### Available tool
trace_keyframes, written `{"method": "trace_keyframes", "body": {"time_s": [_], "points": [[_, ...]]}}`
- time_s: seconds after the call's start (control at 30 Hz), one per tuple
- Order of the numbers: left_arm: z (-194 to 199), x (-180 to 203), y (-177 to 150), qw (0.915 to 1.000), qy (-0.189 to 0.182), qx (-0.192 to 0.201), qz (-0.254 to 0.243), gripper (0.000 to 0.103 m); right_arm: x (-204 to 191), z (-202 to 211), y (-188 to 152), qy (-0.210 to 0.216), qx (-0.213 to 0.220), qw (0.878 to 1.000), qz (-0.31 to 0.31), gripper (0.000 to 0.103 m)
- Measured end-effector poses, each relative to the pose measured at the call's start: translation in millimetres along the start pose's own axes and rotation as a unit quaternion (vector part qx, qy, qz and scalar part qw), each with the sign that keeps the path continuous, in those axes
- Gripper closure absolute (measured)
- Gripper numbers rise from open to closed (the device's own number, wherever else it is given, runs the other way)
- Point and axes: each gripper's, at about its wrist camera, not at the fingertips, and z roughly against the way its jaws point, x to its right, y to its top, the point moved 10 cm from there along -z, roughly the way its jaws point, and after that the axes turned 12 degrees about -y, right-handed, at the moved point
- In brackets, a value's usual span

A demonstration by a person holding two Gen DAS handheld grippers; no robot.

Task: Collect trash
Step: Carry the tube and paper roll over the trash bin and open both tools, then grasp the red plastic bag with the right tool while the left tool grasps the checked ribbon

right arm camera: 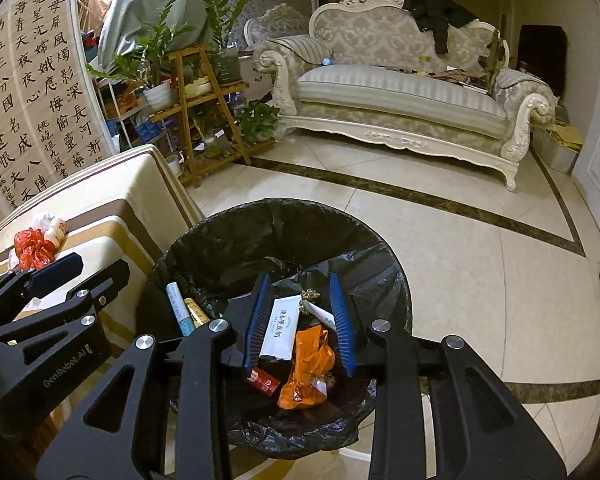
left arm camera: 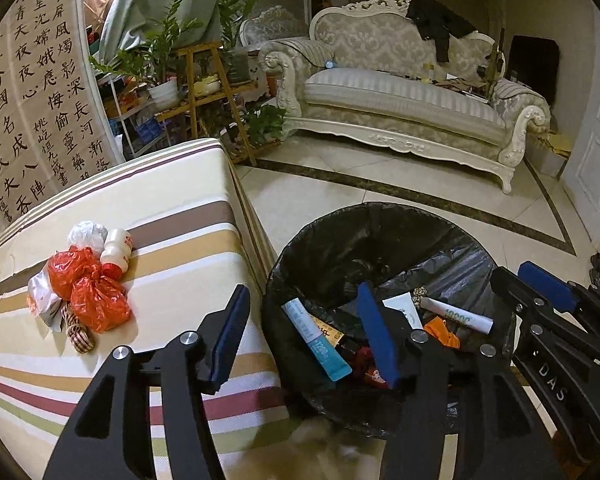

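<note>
Both claws hung over the black-lined trash bin on the tiled floor, beside the striped bench: the left claw stood wide apart with nothing between its blue pads, straddling the bin's near rim, and the right claw was partly apart and empty above the bin's middle. In the bin lay a white packet, an orange bag, a red box and a white-and-blue tube. On the bench's far side a red plastic bag, a crumpled white bag and two small white bottles sat bunched together, well apart from either claw.
</note>
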Motion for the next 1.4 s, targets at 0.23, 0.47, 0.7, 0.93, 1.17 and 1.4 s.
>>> {"method": "trace_keyframes", "body": {"time_s": [0.23, 0.47, 0.7, 0.93, 1.17, 1.4], "points": [[2, 0, 2, 1.0, 0.001, 0.003, 0.0, 0.04, 2, 2, 0, -0.002, 0.004, 1.0, -0.002, 0.064], [6, -2, 2, 1.0, 0.002, 0.008, 0.004, 0.039, 3, 4, 1, -0.003, 0.006, 1.0, -0.003, 0.057], [17, -13, 2, 0.9997, 0.009, 0.015, 0.014, 0.035, 3, 6, 2, -0.003, 0.008, 1.0, -0.002, 0.048], [32, -33, 0, 0.9991, 0.023, 0.023, 0.028, 0.033, -15, 19, 6, 0.006, 0.011, 1.0, 0.009, 0.047], [50, -64, -8, 0.9975, 0.043, 0.03, 0.047, 0.033, -45, 27, 7, 0.025, 0.015, 0.999, 0.03, 0.047], [65, -103, -20, 0.9945, 0.066, 0.031, 0.075, 0.033, -79, 33, 5, 0.046, 0.015, 0.997, 0.055, 0.047]]}}
